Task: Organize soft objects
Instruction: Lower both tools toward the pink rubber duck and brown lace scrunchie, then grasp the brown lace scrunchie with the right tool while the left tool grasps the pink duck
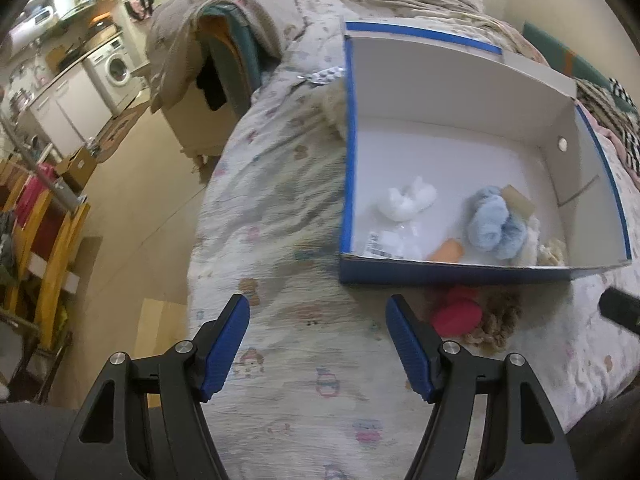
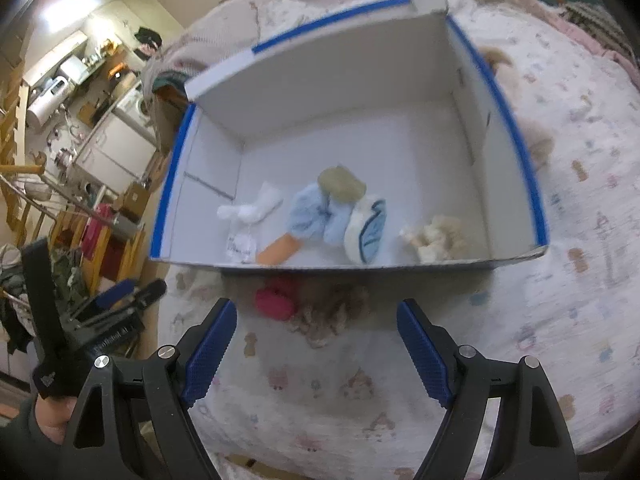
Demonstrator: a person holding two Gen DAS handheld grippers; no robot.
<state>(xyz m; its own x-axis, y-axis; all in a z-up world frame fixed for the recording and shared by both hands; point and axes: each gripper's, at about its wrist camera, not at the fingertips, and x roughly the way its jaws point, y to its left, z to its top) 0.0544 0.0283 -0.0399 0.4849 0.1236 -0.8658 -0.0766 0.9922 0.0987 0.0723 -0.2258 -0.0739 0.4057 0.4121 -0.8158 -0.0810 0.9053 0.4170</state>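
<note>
A blue-edged white cardboard box [image 1: 460, 80] [image 2: 352, 60] sits on the bed. Inside lie a white fluffy piece [image 1: 412, 198] [image 2: 252, 208], a light blue fluffy piece [image 1: 494, 226] [image 2: 312, 216], an orange piece [image 1: 446, 250] [image 2: 278, 249], a cream and blue item [image 2: 366, 228] and a cream tuft [image 2: 434, 238]. A red soft object [image 1: 456, 314] [image 2: 274, 300] and a brown yarn tuft [image 1: 498, 322] [image 2: 324, 320] lie on the bedspread just in front of the box. My left gripper [image 1: 318, 344] is open and empty. My right gripper [image 2: 316, 350] is open and empty, just short of the red object.
The bedspread [image 1: 288, 208] [image 2: 580, 240] is pale with small prints. The bed's left edge drops to a beige floor [image 1: 132, 216]. A wooden rack with clothes [image 1: 36, 220] stands at left. Bedding is piled behind the box [image 1: 256, 12]. The left gripper shows in the right wrist view [image 2: 120, 300].
</note>
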